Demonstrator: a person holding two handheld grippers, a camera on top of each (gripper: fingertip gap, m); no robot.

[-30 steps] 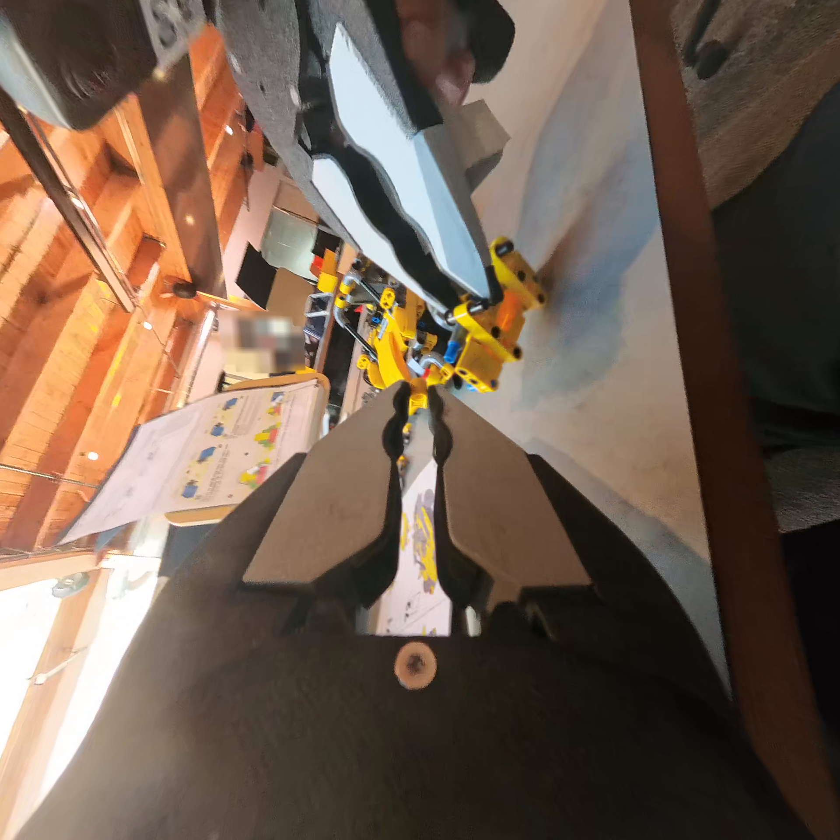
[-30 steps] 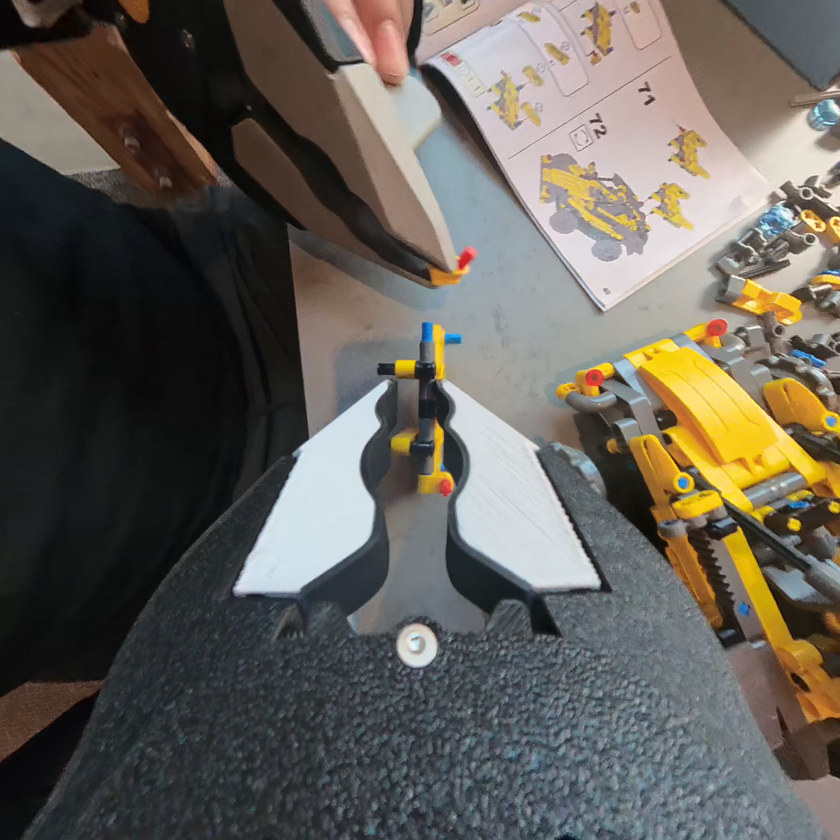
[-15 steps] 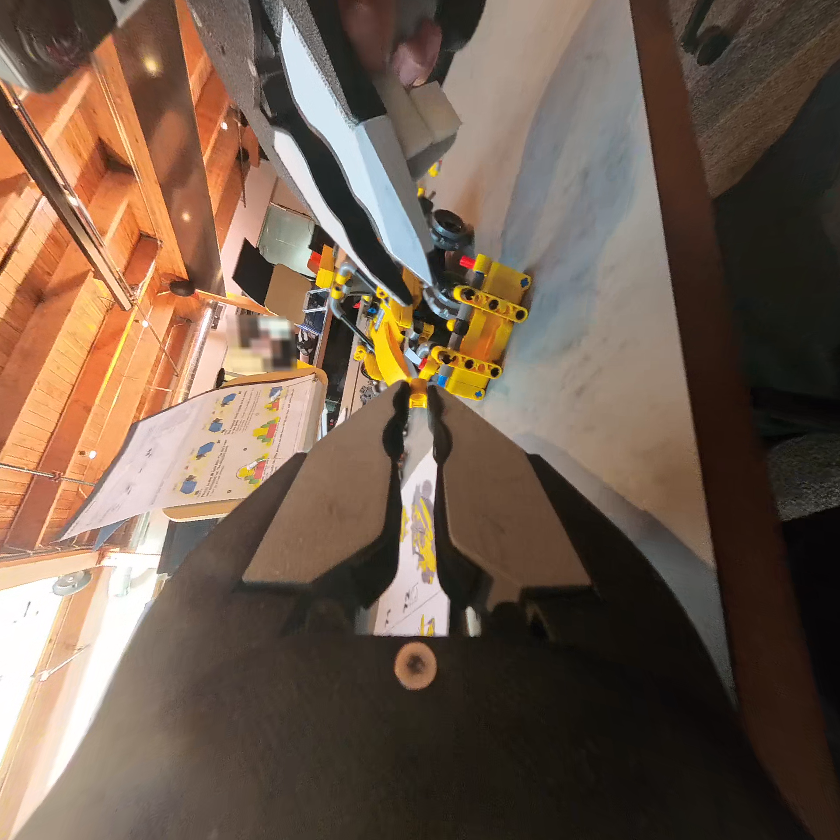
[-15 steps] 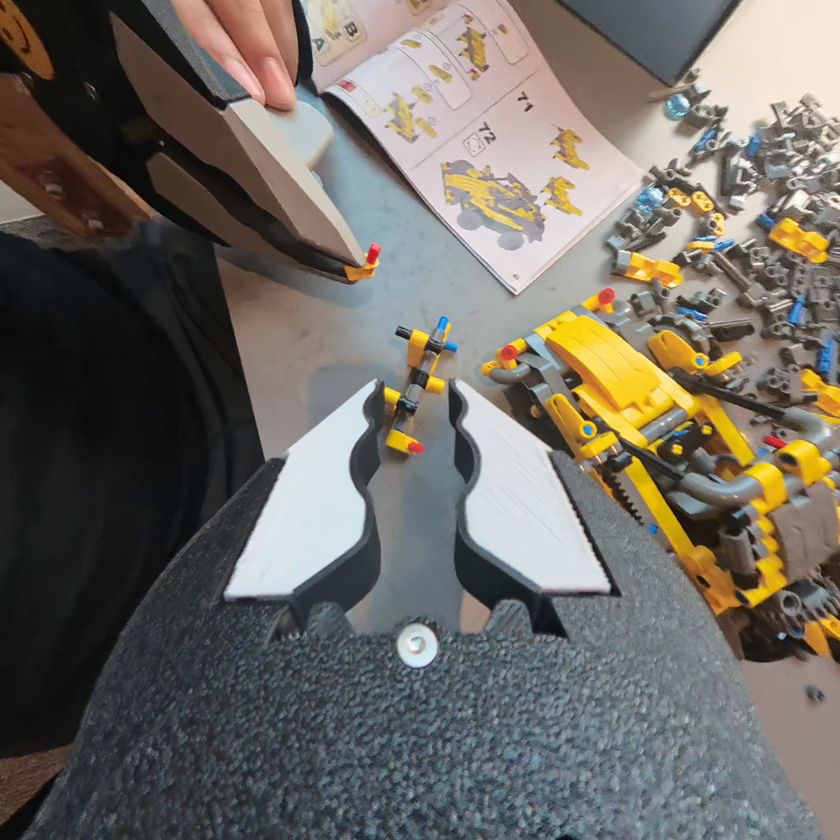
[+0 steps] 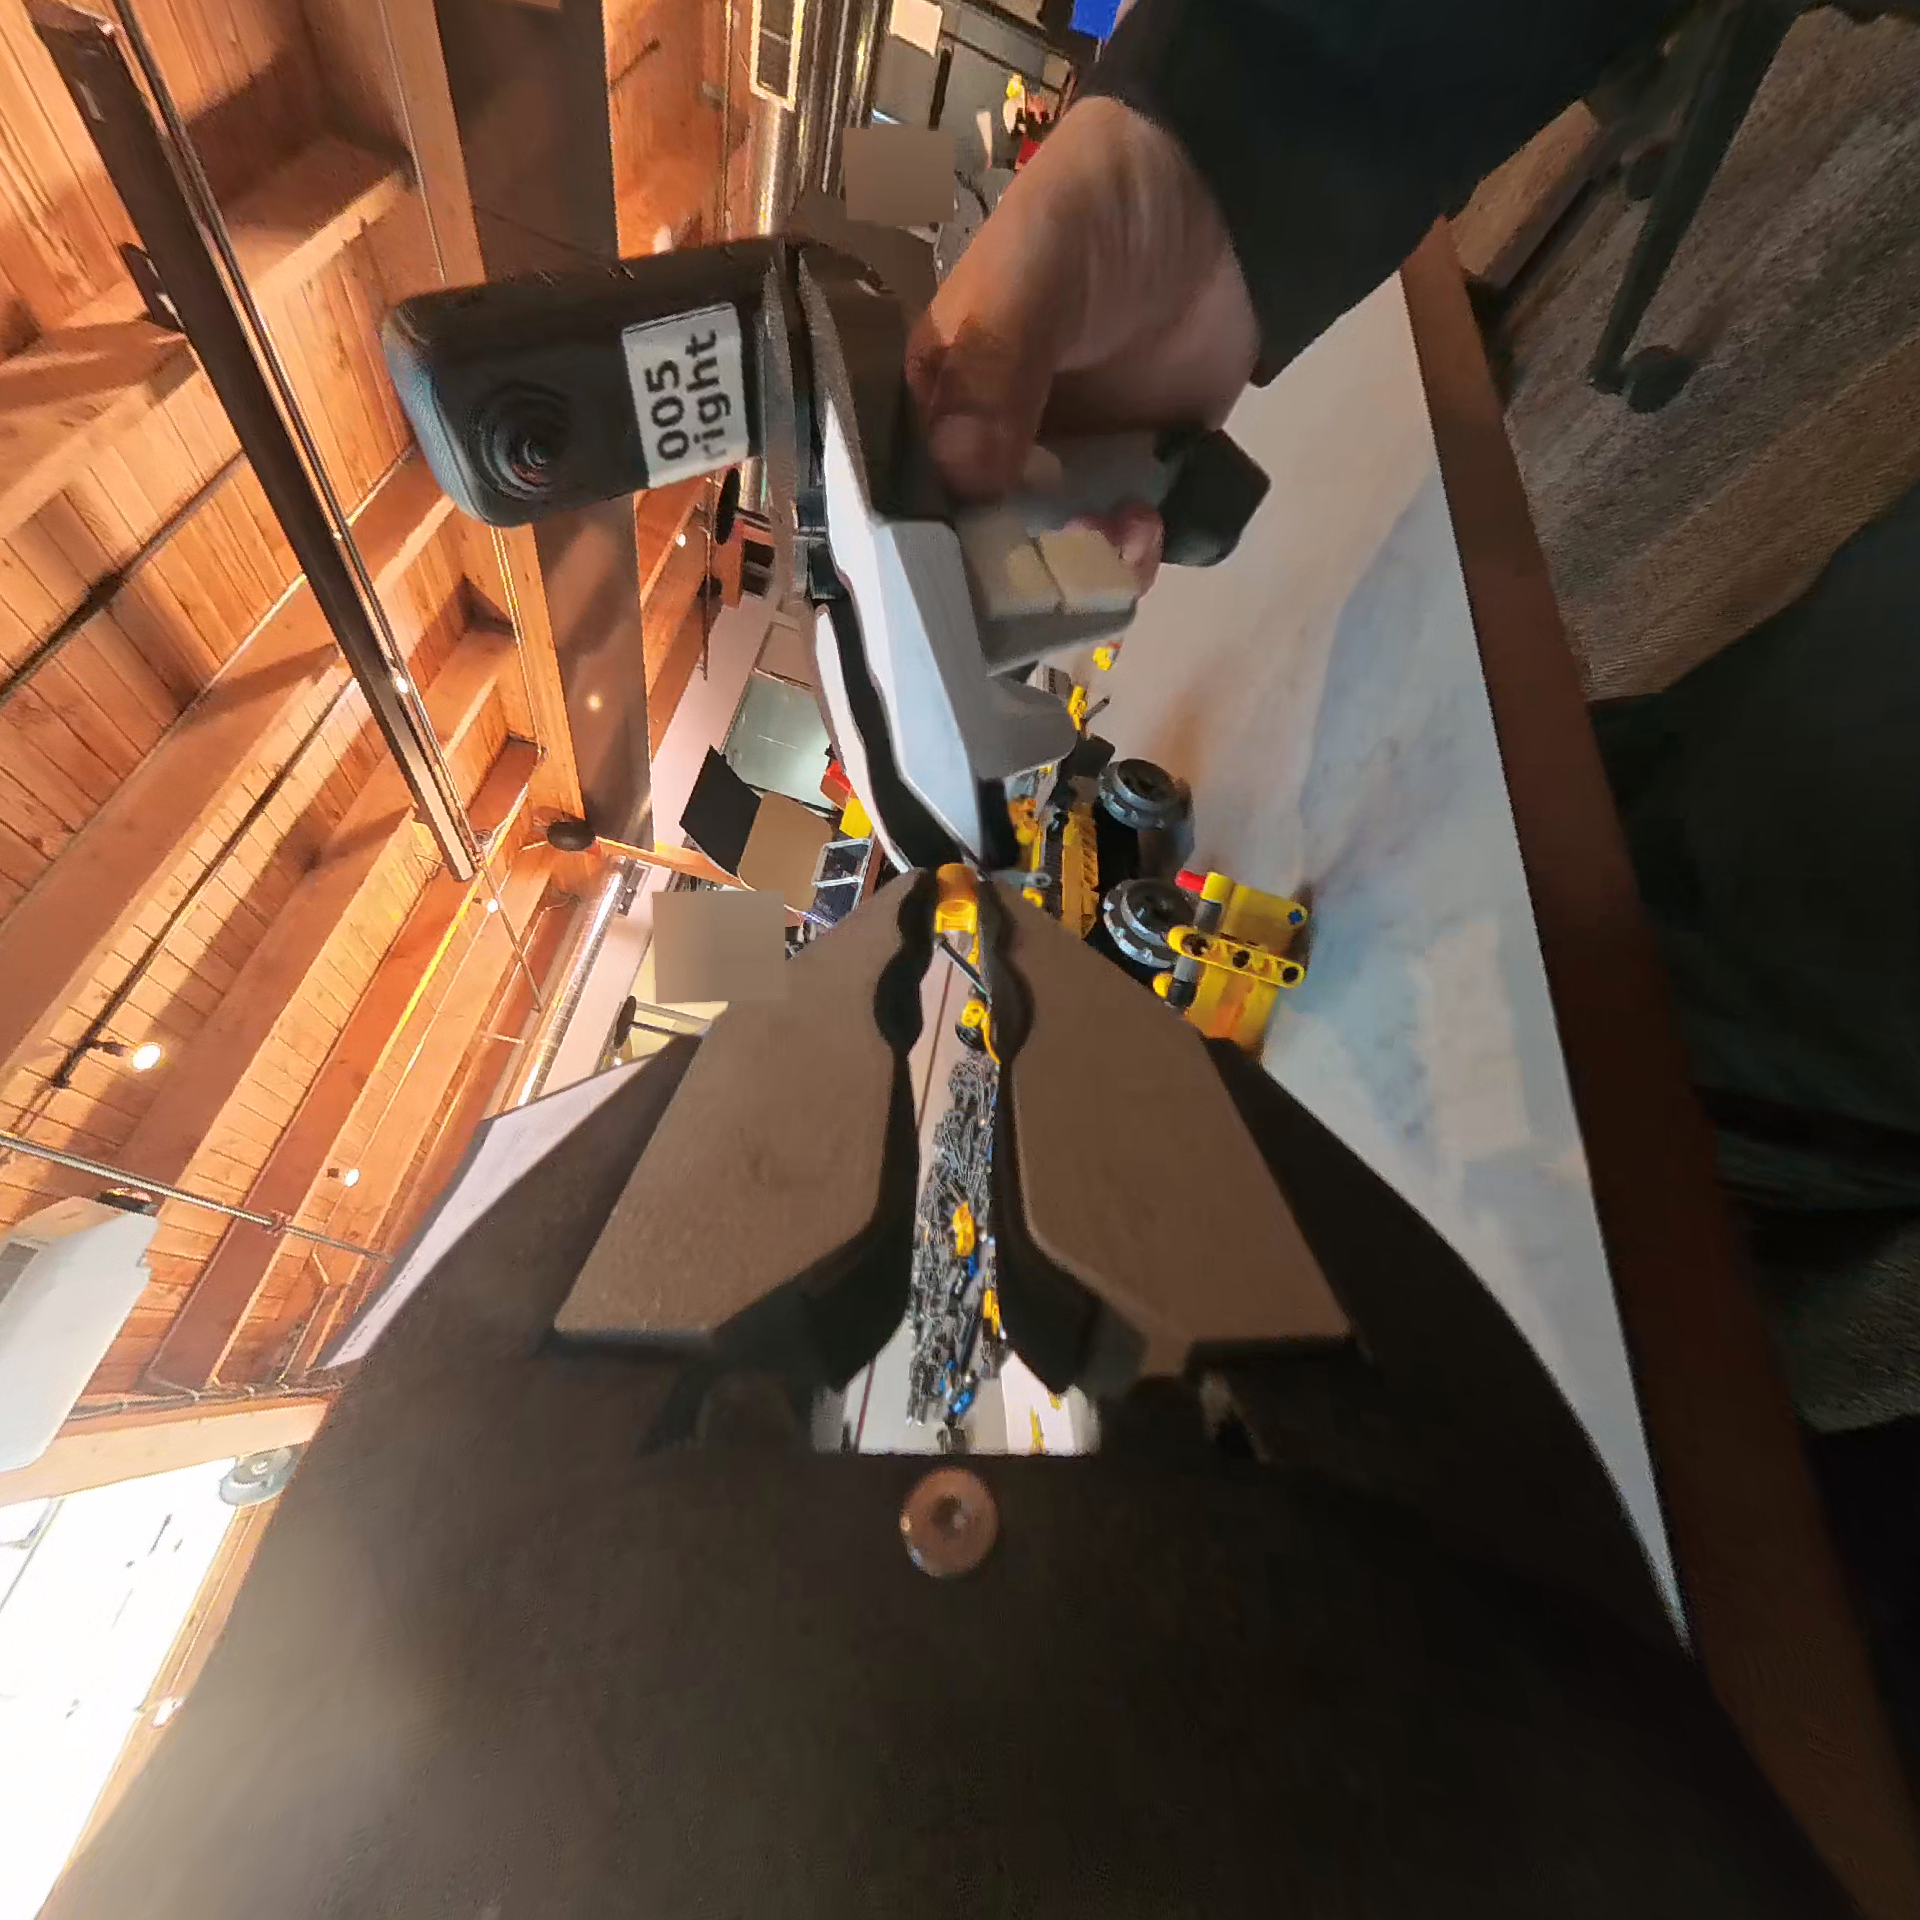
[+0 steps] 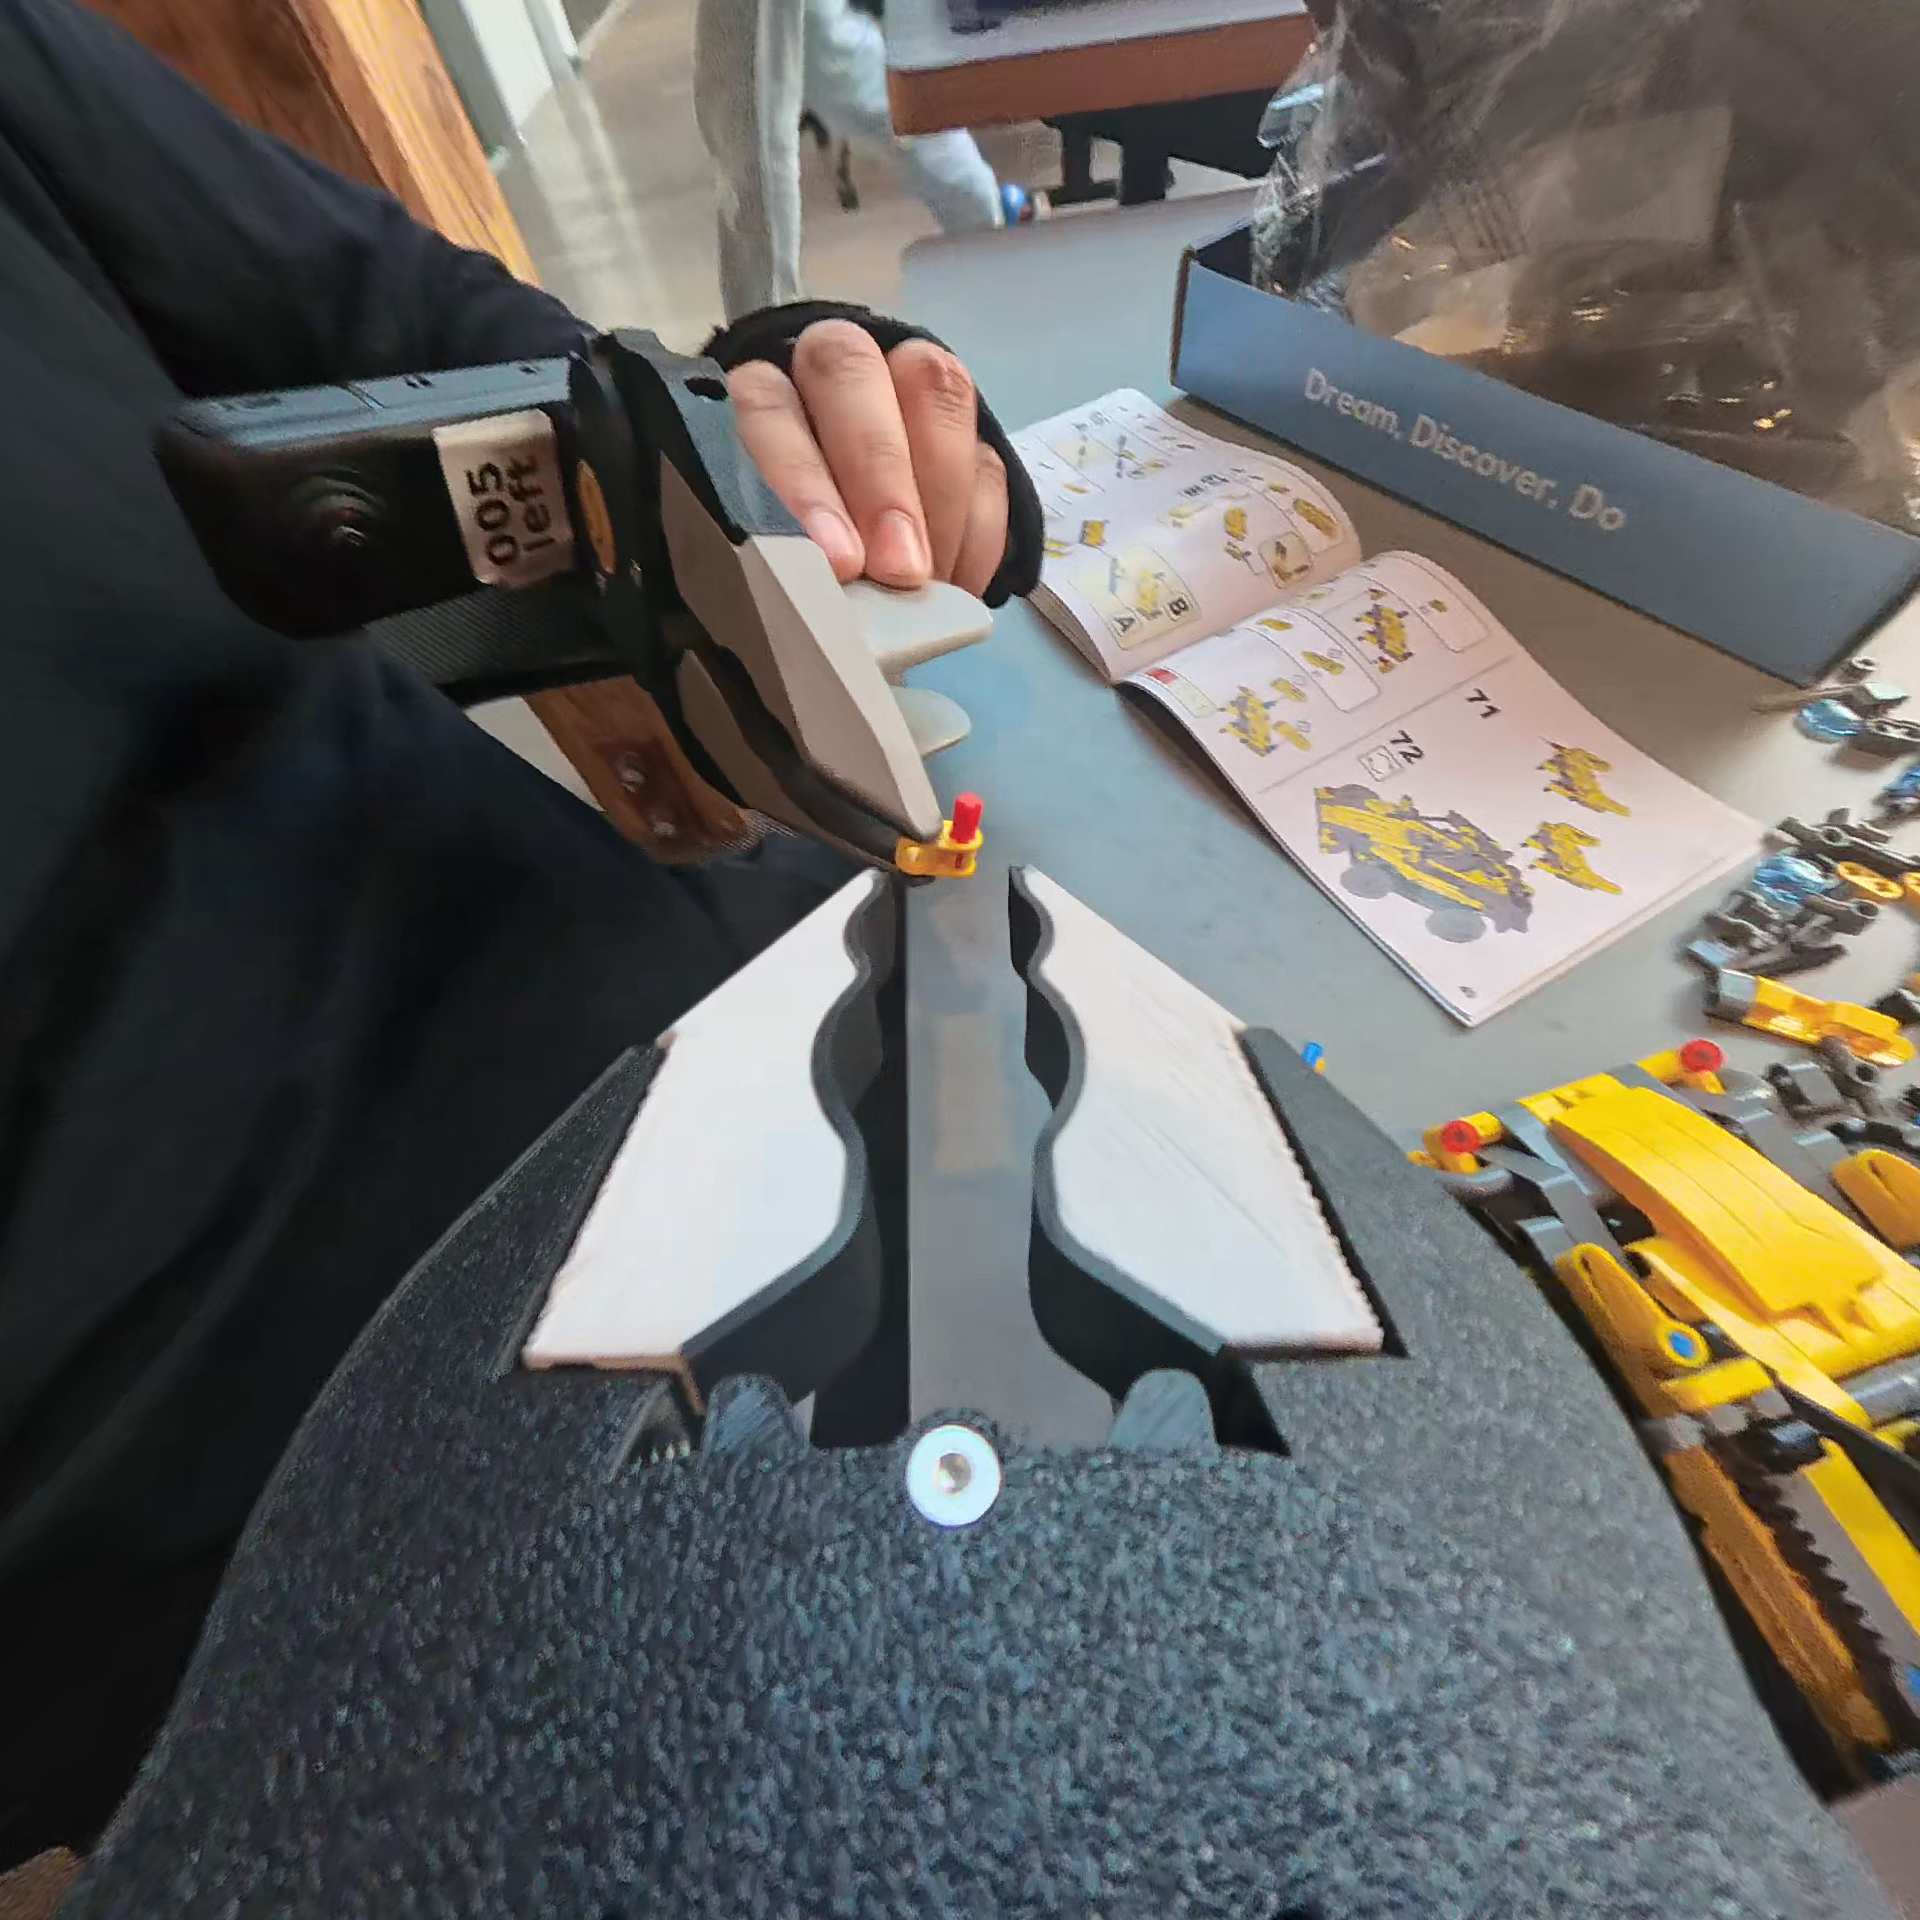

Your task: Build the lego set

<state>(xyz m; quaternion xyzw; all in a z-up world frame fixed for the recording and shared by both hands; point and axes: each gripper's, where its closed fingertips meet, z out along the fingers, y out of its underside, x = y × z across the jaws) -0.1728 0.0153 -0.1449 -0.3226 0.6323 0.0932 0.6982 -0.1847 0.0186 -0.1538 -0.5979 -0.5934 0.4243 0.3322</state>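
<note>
My left gripper is shut on a small yellow connector piece. In the right wrist view the left gripper shows with that yellow piece, which carries a red pin, at its tip. My right gripper is open and empty, its fingertips just below and beside the yellow piece. In the left wrist view the right gripper comes in from above, tip to tip with the left. A partly built yellow toy vehicle stands on the grey table to the right.
An open instruction booklet lies beyond the grippers, with a dark blue box behind it. Loose grey, yellow and blue parts lie at the right. The table's wooden edge runs along the person's side. Less than 4 cm separates the two grippers' tips. Both grippers' tips are roughly 15 centimetres from the partly built yellow toy vehicle.
My right gripper opened, let go of a small yellow-and-black sub-assembly onto the table, and rose until its tips met the left gripper's piece. The left gripper stayed shut on its piece.
</note>
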